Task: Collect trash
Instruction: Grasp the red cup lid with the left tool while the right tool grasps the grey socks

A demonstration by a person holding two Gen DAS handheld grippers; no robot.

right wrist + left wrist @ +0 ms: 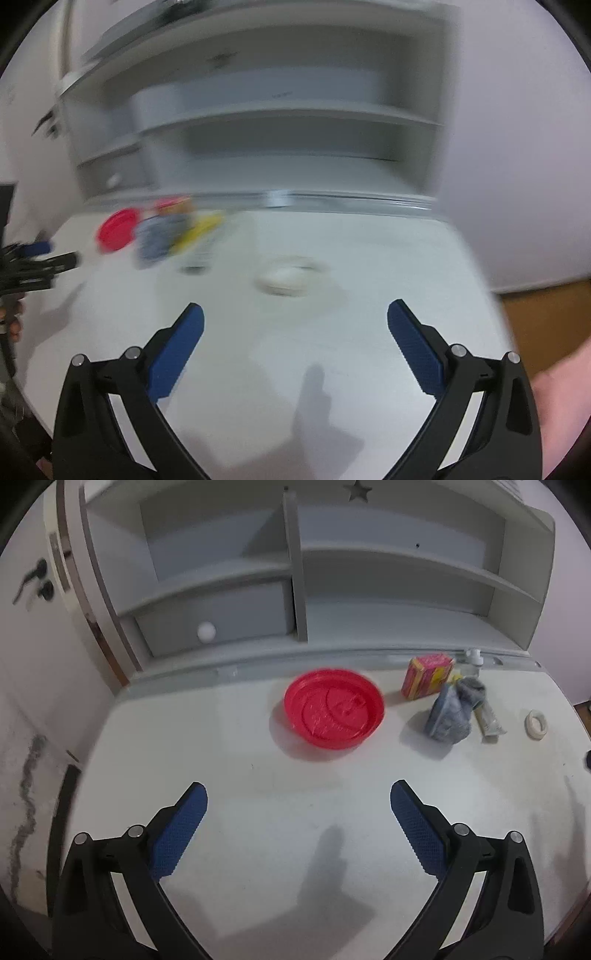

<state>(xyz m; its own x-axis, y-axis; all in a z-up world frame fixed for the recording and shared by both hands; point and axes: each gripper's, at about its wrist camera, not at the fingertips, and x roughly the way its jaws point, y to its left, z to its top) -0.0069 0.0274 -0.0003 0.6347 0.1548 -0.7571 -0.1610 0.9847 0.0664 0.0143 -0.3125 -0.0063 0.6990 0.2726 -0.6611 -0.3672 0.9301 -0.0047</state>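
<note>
A red plastic bowl [334, 710] stands on the white desk [240, 775] toward the back. To its right lie a red and yellow carton [426, 676], a crumpled grey-blue wrapper [452, 712], a squeezed tube [489, 718] and a roll of tape [536, 724]. My left gripper [298, 801] is open and empty, well short of the bowl. My right gripper [295, 319] is open and empty. The right wrist view is blurred; the tape roll [286, 275] lies just ahead of it, with the bowl [117, 229] and the wrapper [157, 236] far left.
A grey shelf unit [295, 572] with a drawer and white knob [205, 631] stands along the desk's back edge. A small clear bottle [472, 661] stands behind the carton. The other gripper [40, 258] shows at the left edge of the right wrist view. The desk's right edge drops to a wooden floor [546, 314].
</note>
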